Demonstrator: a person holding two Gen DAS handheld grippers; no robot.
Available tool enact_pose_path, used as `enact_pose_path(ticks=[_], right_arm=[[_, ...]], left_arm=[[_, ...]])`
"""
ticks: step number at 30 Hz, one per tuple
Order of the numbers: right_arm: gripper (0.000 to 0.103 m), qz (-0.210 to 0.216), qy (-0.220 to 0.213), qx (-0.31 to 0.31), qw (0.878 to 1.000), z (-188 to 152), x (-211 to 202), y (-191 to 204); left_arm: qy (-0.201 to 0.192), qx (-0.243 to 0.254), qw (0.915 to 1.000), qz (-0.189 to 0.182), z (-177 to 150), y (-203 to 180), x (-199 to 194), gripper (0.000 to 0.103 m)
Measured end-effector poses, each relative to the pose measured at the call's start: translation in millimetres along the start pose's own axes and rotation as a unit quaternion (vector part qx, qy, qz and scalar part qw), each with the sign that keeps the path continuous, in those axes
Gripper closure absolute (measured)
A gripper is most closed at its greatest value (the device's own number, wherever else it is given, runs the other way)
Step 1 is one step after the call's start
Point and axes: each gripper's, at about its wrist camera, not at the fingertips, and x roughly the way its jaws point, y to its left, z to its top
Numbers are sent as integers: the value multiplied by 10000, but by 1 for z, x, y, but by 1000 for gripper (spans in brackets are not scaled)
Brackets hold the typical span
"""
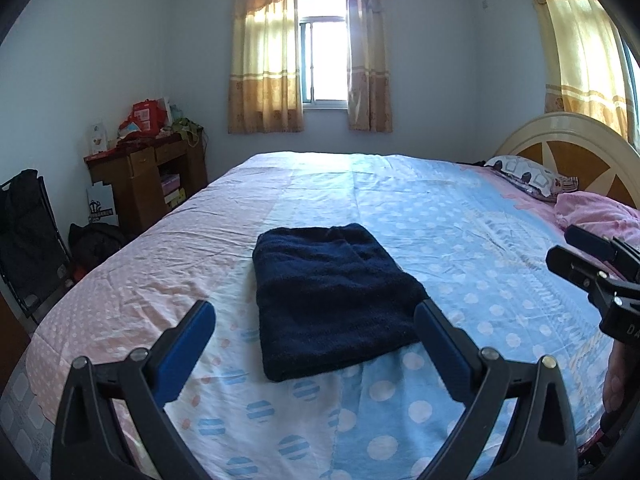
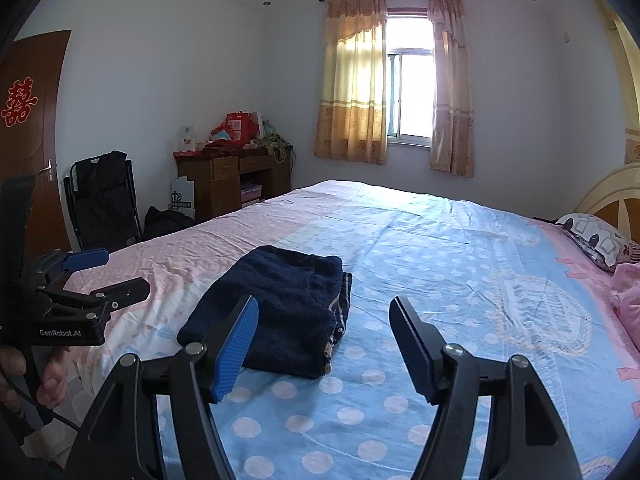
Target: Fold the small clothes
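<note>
Bedroom walls are pale, with 1 window (image 1: 323,62) on the far wall between 2 yellow curtains. 1 brown desk (image 1: 148,182) piled with red boxes stands far left, and 1 black folding chair (image 2: 105,200) sits near it beside a brown door (image 2: 30,132). 1 bed (image 1: 460,216) with a dotted pink and blue sheet fills the foreground; 1 patterned pillow (image 1: 528,178) lies at its far right by the headboard.

1 dark blue folded garment (image 1: 332,296) rests flat on the sheet near the middle, with nothing on top of it. Left gripper (image 1: 316,326) hangs above its near end, jaws wide and holding nothing. Right gripper (image 2: 324,320) hangs just right of the garment, also spread wide and holding nothing.
</note>
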Motion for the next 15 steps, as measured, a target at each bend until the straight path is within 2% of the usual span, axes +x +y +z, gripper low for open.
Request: enact_pose_path(ticks=[15], right_arm=[[34, 26, -9, 12, 10000, -2, -3, 4]], left_arm=[[8, 9, 10000, 2, 0, -1, 0, 1]])
